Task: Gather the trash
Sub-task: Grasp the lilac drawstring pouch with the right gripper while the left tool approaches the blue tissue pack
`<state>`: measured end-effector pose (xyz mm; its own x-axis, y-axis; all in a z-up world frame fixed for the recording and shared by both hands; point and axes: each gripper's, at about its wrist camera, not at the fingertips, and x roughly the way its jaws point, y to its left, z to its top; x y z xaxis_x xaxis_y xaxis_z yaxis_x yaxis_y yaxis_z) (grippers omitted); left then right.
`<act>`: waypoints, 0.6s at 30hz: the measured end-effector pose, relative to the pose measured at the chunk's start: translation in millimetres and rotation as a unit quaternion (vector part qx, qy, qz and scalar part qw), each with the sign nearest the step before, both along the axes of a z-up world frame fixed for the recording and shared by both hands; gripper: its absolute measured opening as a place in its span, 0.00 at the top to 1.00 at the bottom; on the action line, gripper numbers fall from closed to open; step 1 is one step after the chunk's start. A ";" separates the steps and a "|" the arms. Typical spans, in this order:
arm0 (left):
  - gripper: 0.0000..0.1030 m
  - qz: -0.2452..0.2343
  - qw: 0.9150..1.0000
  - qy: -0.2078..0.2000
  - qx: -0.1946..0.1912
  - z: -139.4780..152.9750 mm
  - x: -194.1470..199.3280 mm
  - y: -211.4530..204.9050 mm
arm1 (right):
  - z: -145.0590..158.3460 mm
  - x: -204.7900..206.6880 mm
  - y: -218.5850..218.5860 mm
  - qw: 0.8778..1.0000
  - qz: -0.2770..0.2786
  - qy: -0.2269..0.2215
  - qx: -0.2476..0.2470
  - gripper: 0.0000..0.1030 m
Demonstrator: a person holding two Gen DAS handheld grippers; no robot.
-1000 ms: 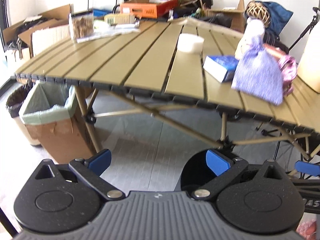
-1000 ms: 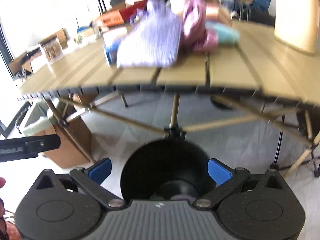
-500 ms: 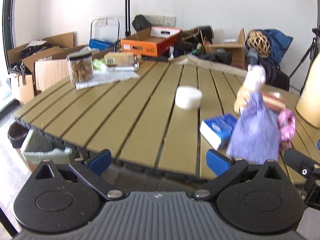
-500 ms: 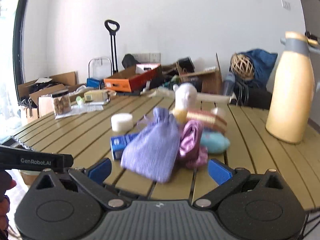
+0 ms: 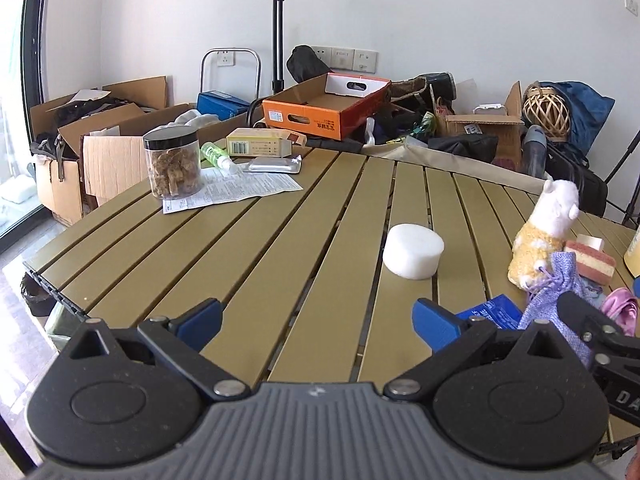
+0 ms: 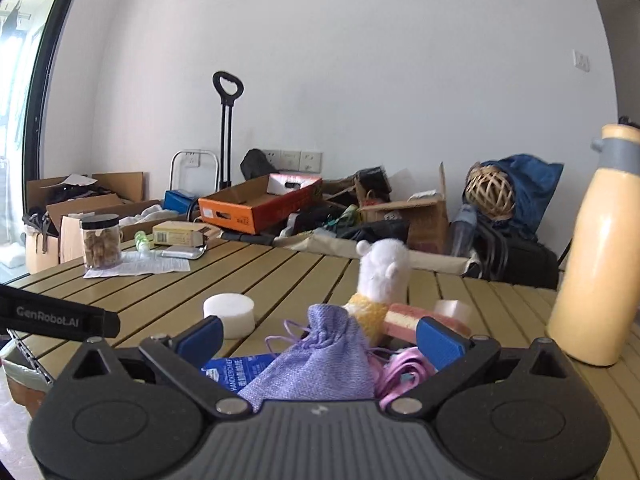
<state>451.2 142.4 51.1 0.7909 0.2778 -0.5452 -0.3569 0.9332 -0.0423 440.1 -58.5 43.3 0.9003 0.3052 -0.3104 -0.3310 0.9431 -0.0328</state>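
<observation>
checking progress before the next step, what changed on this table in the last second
Both grippers rose from below the table edge to above the slatted table. The left gripper and right gripper stayed open, holding nothing. The purple pouch, white foam puck and plush toy did not move.

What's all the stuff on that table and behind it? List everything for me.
Slatted table: one, olive, foreground.
Foam puck: one, white, mid-table.
Drawstring pouch: one, lilac, near edge.
Tissue pack: one, blue, beside pouch.
Plush toy: one, white and yellow, behind pouch.
Sponge: one, pink, beside toy.
Bottle: one, cream, right.
Jar: one, clear, black lid, on printed sheet.
Orange box: one, behind table.
Wicker ball: one, tan, back right.
Left tongs: one, blue-tipped, open.
Right tongs: one, open.
</observation>
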 end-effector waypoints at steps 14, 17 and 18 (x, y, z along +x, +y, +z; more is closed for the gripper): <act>0.00 -0.007 1.000 0.012 -0.011 -15.8 12.7 -3.2 | -41.7 26.3 23.6 0.998 -0.016 0.025 -0.048 0.32; 0.00 -0.008 1.000 0.015 -0.011 -17.9 11.9 -3.6 | -45.7 26.2 21.3 0.999 -0.017 0.026 -0.044 0.33; 0.00 -0.007 1.000 0.016 -0.012 -18.6 11.8 -3.2 | -45.8 25.3 20.9 0.999 -0.017 0.026 -0.044 0.36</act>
<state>463.0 139.1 32.6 0.7764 0.2536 -0.5770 -0.3455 0.9369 -0.0531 465.4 -37.5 -2.5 0.8917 0.2451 -0.3806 -0.3031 0.9477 -0.0997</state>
